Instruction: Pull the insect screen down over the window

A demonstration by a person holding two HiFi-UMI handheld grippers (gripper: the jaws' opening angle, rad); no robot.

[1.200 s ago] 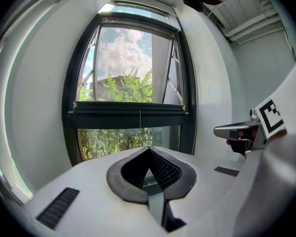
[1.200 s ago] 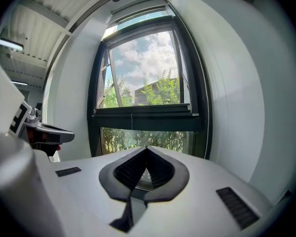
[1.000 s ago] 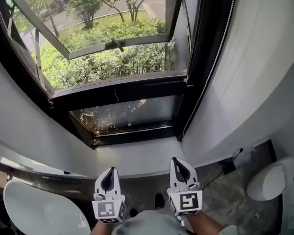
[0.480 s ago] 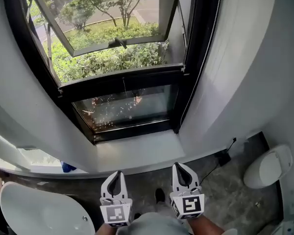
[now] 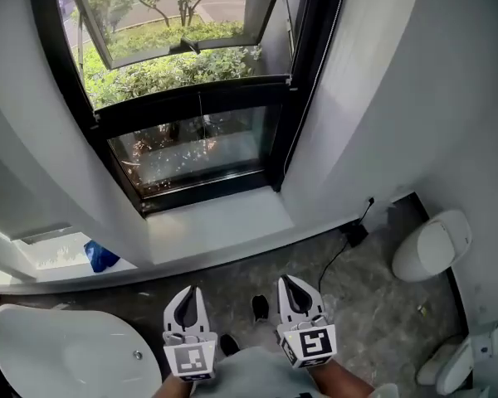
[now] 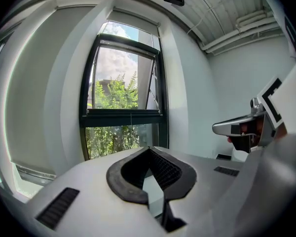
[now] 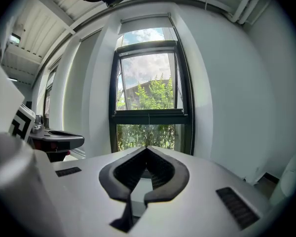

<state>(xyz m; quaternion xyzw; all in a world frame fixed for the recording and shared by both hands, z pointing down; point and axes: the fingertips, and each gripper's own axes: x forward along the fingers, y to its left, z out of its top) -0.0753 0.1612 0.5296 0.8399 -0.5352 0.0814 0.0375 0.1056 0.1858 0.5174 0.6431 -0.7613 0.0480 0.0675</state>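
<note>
The tall black-framed window (image 5: 191, 98) stands ahead of me, its upper sash (image 5: 174, 23) tilted open outward over green bushes. A thin cord (image 5: 201, 114) hangs down the middle in front of the crossbar; it shows too in the right gripper view (image 7: 148, 120). The opening is uncovered, and I see no mesh across it. My left gripper (image 5: 187, 291) and right gripper (image 5: 290, 283) are held low, side by side, well short of the sill. Both point at the window, shut with nothing between the jaws (image 6: 149, 149) (image 7: 146, 148).
A white windowsill (image 5: 216, 222) runs under the glass. A white basin (image 5: 58, 355) is at lower left, a blue object (image 5: 100, 255) on the ledge beside it. A toilet (image 5: 432, 247) stands right, with a black cable and plug (image 5: 353, 235) on the grey floor.
In the head view the window has slid up and left and looks smaller, with more floor between the grippers and the wall. Both grippers stay shut and empty.
</note>
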